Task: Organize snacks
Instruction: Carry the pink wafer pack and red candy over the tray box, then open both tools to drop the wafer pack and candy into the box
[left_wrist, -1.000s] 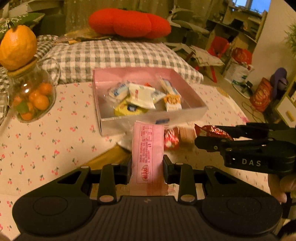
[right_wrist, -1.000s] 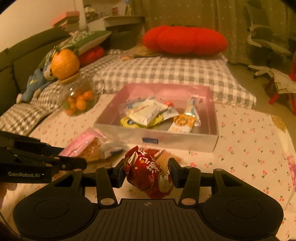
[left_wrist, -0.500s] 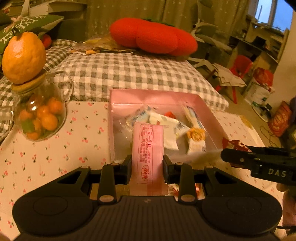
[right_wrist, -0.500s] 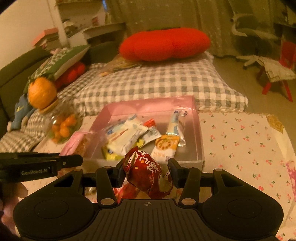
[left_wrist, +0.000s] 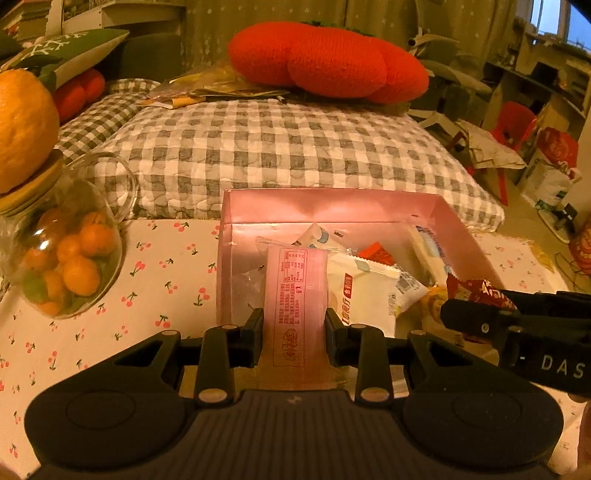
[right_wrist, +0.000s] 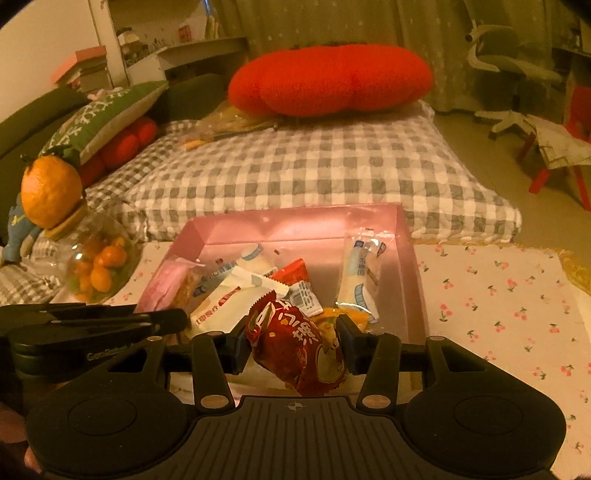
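My left gripper (left_wrist: 294, 326) is shut on a flat pink snack packet (left_wrist: 297, 299), held over the near left part of the pink box (left_wrist: 332, 205). The right gripper (right_wrist: 291, 334) is shut on a crumpled red snack bag (right_wrist: 295, 345), above the box's near edge. In the box (right_wrist: 295, 221) lie several wrapped snacks: white packets (right_wrist: 229, 291), a red-cornered one (right_wrist: 293, 271) and a long white-and-blue one (right_wrist: 364, 280). In the left wrist view the right gripper (left_wrist: 480, 306) shows side-on at the right with the red bag (left_wrist: 476, 291). The right wrist view has the left gripper (right_wrist: 181, 317) with the pink packet (right_wrist: 166, 284).
The box stands on a cherry-print tablecloth (right_wrist: 498, 295). A glass jar of small oranges (left_wrist: 70, 258) with an orange-shaped lid (left_wrist: 22, 125) stands left of the box. Behind lie a grey checked cushion (left_wrist: 277, 147) and a red tomato-shaped pillow (left_wrist: 325, 62).
Both grippers have moved forward with their snacks, from in front of the box to over its near side. The box now looks closer and larger in both views.
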